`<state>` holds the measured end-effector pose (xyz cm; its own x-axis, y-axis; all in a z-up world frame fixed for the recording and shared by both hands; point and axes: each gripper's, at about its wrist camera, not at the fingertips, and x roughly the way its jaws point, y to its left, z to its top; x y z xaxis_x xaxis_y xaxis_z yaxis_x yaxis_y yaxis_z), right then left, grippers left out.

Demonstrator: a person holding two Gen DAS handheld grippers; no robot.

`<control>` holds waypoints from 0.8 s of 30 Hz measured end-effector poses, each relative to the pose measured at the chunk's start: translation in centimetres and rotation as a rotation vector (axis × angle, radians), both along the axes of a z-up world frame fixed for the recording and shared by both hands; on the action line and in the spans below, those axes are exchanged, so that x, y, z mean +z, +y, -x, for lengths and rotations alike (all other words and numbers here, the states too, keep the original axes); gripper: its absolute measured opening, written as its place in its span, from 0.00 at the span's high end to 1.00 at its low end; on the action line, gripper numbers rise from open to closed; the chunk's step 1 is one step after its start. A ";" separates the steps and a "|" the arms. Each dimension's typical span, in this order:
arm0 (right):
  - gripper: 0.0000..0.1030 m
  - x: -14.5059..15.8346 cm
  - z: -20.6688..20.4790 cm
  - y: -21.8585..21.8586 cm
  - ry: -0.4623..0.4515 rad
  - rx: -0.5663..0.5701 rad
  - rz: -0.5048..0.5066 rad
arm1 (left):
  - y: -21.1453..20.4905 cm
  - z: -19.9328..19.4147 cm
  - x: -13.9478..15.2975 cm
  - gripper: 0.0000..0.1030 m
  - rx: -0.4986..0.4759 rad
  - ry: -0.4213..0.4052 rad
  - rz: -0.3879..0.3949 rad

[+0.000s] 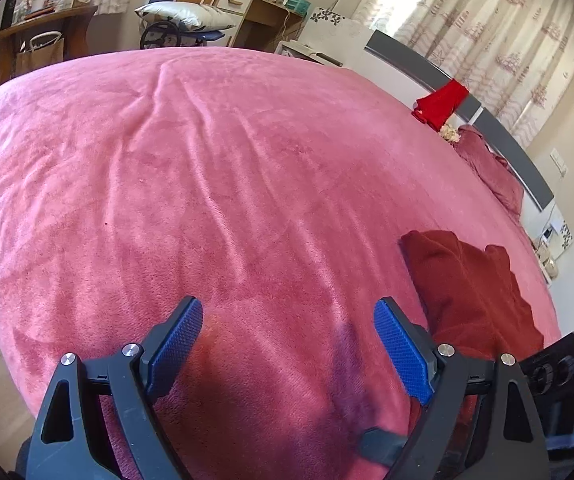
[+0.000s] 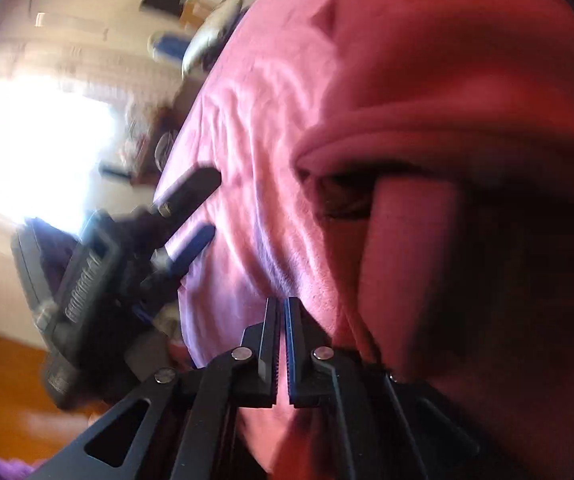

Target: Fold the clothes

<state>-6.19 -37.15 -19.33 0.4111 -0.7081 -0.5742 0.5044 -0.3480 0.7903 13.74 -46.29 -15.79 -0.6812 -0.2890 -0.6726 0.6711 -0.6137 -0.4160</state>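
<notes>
A dark red hooded garment [image 1: 471, 292] lies bunched on the pink blanket [image 1: 207, 180] near the bed's right side. My left gripper [image 1: 287, 312] hovers open over bare blanket just left of the garment, with nothing between its blue pads. In the blurred right wrist view the garment [image 2: 447, 80] fills the right half, its folded edge and cords close beside the fingers. My right gripper [image 2: 283, 304] has its jaws almost together with only a thin slit, and I see no cloth in it. The left gripper [image 2: 209, 202] shows open to its left.
A bright red item [image 1: 441, 102] hangs on the grey headboard [image 1: 519, 156], with a crumpled pink cloth [image 1: 487, 164] below it. Beyond the bed stand a chair with a pillow [image 1: 183, 14], a wooden desk [image 1: 263, 16] and curtains [image 1: 487, 20].
</notes>
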 end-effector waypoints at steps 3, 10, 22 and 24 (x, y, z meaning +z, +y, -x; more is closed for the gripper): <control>0.78 2.6 1.4 1.4 0.069 -0.098 0.054 | -0.2 0.0 -0.2 0.13 0.004 -0.002 -0.007; 0.76 3.6 3.9 0.4 0.245 -0.196 -0.052 | -0.2 0.0 -0.2 0.13 0.002 -0.002 -0.002; 0.72 2.3 2.8 -1.5 0.169 -0.184 0.068 | -0.2 0.3 -0.1 0.13 0.017 0.005 -0.009; 0.68 2.5 2.5 -1.4 0.228 -0.110 0.068 | -0.3 0.3 -0.2 0.13 0.022 0.006 -0.013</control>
<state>-8.68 -38.51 -16.81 0.1950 -0.7816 -0.5926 0.6344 -0.3603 0.6839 13.43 -46.58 -15.95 -0.6790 -0.2952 -0.6722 0.6816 -0.5936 -0.4279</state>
